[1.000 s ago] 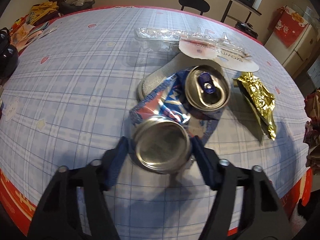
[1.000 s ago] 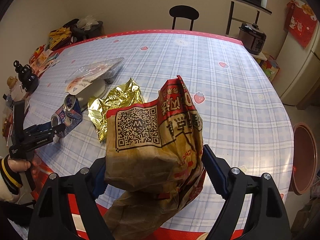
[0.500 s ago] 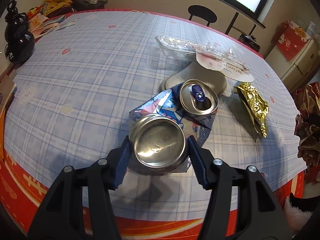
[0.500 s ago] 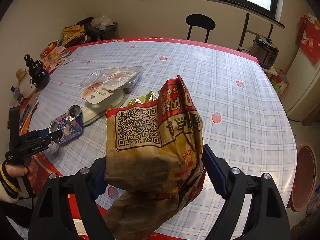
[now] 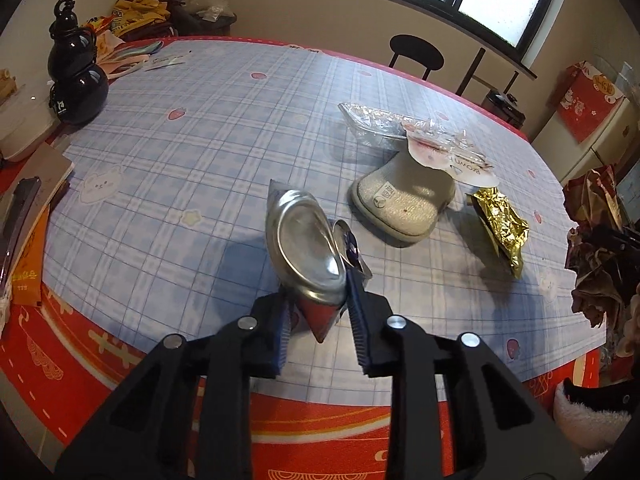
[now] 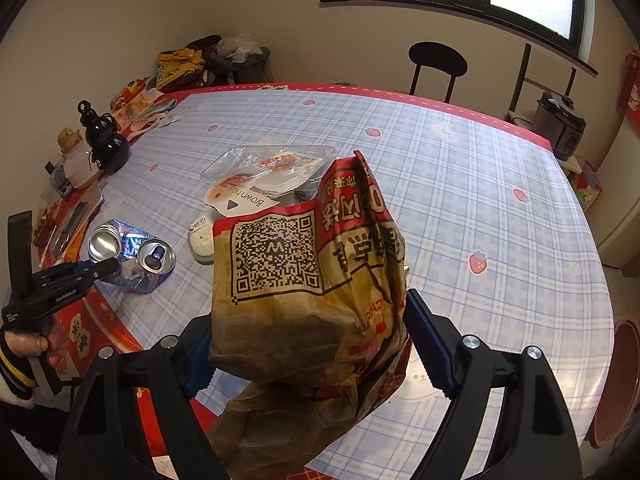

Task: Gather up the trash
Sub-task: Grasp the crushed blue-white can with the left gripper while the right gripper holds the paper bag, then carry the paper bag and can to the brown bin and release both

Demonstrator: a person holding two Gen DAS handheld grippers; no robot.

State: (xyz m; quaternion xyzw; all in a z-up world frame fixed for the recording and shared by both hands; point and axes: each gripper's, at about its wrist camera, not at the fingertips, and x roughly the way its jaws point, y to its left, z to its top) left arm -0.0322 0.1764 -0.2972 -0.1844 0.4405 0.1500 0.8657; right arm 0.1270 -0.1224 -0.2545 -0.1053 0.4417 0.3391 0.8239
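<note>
Left wrist view: the left gripper point(image 5: 320, 320), jaws just closed further, clamps a crushed can point(image 5: 308, 250) held above the table point(image 5: 200, 152); its long axis runs forward along the fingers, silver base facing the camera. Right wrist view: the right gripper point(image 6: 308, 344), jaws wide, clamps an upright paper bag point(image 6: 304, 292), mouth up; the can point(image 6: 128, 256) lies at left.
</note>
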